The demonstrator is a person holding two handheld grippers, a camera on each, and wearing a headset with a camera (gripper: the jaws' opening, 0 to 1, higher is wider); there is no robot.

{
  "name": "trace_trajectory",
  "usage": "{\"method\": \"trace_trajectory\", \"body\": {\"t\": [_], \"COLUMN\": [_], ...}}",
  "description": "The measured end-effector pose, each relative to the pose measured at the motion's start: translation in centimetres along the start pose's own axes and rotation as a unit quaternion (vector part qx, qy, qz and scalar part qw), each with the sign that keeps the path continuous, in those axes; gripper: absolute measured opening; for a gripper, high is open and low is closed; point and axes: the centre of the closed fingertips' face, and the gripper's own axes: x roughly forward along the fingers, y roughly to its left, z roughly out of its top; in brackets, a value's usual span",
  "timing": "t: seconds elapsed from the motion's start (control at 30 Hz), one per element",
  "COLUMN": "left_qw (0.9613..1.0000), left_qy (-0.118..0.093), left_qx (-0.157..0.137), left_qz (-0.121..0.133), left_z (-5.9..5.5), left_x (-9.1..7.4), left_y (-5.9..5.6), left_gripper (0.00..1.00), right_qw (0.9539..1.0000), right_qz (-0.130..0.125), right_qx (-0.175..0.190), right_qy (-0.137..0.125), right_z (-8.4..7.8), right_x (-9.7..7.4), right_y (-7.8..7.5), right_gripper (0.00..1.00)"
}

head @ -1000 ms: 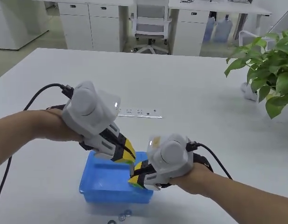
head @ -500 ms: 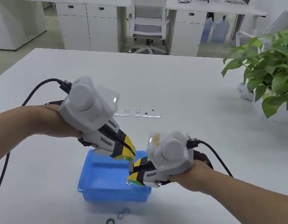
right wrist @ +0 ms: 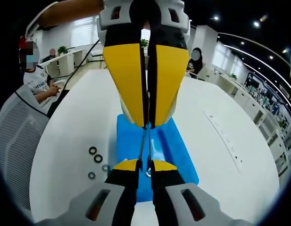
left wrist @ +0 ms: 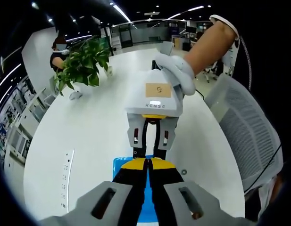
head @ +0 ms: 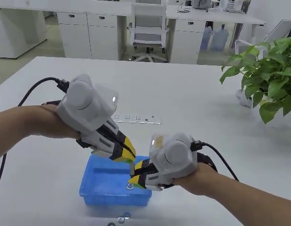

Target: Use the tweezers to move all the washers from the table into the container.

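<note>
A shallow blue container point(head: 100, 186) sits near the table's front edge. Both grippers meet tip to tip above its right half. My left gripper point(head: 131, 157) comes in from the upper left, its yellow-tipped jaws shut. Facing it, my right gripper point(head: 132, 178) is shut too. In the right gripper view thin metal tweezers point(right wrist: 145, 141) run between my right gripper point(right wrist: 145, 165) and the left gripper point(right wrist: 147, 125). A small washer point(head: 130, 187) shows just under the right gripper's tips, over the container point(right wrist: 180, 157). Several loose washers point(right wrist: 98, 158) lie on the table beside it, seen as washers point(head: 120, 219) in the head view.
A white power strip point(head: 135, 118) lies on the table beyond the grippers. A leafy plant point(head: 268, 70) stands at the table's right edge. An office chair point(head: 147, 28) and cabinets stand behind. Black cables trail from both grippers.
The head camera has tilted a little. Both grippers stay tip to tip over the container, slightly lower. A washer now shows under the right gripper's tips.
</note>
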Motion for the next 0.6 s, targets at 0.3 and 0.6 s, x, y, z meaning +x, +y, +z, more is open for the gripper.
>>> {"method": "trace_trajectory", "body": {"t": [0.3, 0.6], "left_qw": [1.0000, 1.0000], "left_qy": [0.000, 0.006], "left_qx": [0.004, 0.006], "left_qz": [0.001, 0.001], "left_z": [0.6, 0.4], "left_x": [-0.8, -1.3], "left_y": [-0.8, -2.0], "left_gripper": [0.05, 0.05], "right_qw": [0.9999, 0.9999], "right_qz": [-0.006, -0.006], "right_qx": [-0.009, -0.012], "right_qy": [-0.003, -0.007], "right_z": [0.9, 1.5], "right_x": [-0.6, -0.7], "right_y": [0.8, 1.9], "right_gripper": [0.11, 0.11]}}
